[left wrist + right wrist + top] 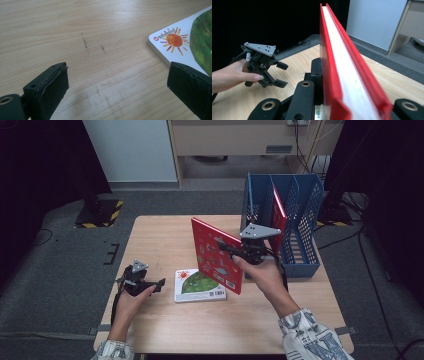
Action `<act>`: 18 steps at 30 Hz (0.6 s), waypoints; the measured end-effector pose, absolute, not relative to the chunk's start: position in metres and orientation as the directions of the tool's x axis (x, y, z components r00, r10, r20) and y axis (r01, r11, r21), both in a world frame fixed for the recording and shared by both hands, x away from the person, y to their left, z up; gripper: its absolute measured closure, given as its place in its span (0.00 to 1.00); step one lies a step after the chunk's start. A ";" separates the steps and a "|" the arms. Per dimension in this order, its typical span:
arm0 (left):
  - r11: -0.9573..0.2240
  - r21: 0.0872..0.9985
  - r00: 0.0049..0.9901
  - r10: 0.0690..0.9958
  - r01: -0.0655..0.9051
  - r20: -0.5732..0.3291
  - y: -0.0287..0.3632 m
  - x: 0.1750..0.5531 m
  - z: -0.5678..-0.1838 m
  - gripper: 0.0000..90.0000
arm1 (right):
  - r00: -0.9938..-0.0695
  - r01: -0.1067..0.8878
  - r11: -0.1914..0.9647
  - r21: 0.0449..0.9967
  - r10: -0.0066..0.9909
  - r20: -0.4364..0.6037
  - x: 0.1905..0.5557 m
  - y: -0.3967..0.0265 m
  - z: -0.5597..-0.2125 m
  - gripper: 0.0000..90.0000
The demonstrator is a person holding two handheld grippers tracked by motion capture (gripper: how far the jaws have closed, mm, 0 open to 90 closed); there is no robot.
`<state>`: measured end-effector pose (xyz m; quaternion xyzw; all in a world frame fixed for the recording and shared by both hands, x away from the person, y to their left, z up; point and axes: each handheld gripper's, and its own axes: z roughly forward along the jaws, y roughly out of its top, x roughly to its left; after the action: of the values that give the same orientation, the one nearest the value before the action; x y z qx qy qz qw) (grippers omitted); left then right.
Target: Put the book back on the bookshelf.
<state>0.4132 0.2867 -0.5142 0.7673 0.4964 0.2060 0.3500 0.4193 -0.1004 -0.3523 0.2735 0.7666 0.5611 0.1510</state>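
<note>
The red book (pixel 216 255) is a stiff, flat hardcover with smooth, possibly slippery boards; it is best pinched across both covers near one edge. The right gripper (pixel 239 251) holds it that way, jaws clamped on it, the book upright above the table (pixel 160 232). The white book (pixel 198 285), thinner and likely lighter, lies flat just beside the left gripper (pixel 159 284), whose jaws stand wide and empty, one jaw at its corner.

Three books: one red book (pixel 216 255) upright beside the blue rack (pixel 300 227), one white book (pixel 199 285) flat on the desk (pixel 165 240) left of the rack, one red book (pixel 278 217) inside the rack. Two claws: left claw (pixel 161 283), right claw (pixel 223 245).
</note>
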 end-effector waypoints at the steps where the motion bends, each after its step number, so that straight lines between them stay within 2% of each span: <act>1: -0.266 0.738 0.423 0.905 0.621 -0.030 0.287 0.413 -0.514 0.04 | -0.803 0.250 0.220 0.943 0.591 0.075 0.418 -0.103 -0.352 0.88; 18: -0.277 0.715 0.405 0.914 0.642 -0.010 0.290 0.414 -0.519 0.04 | -0.788 0.252 0.212 0.944 0.611 0.073 0.397 -0.138 -0.351 0.88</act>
<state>0.4141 0.2902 -0.5186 0.7715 0.5043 0.2076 0.3277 0.3972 -0.1376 -0.3510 0.2832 0.7617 0.5603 0.1602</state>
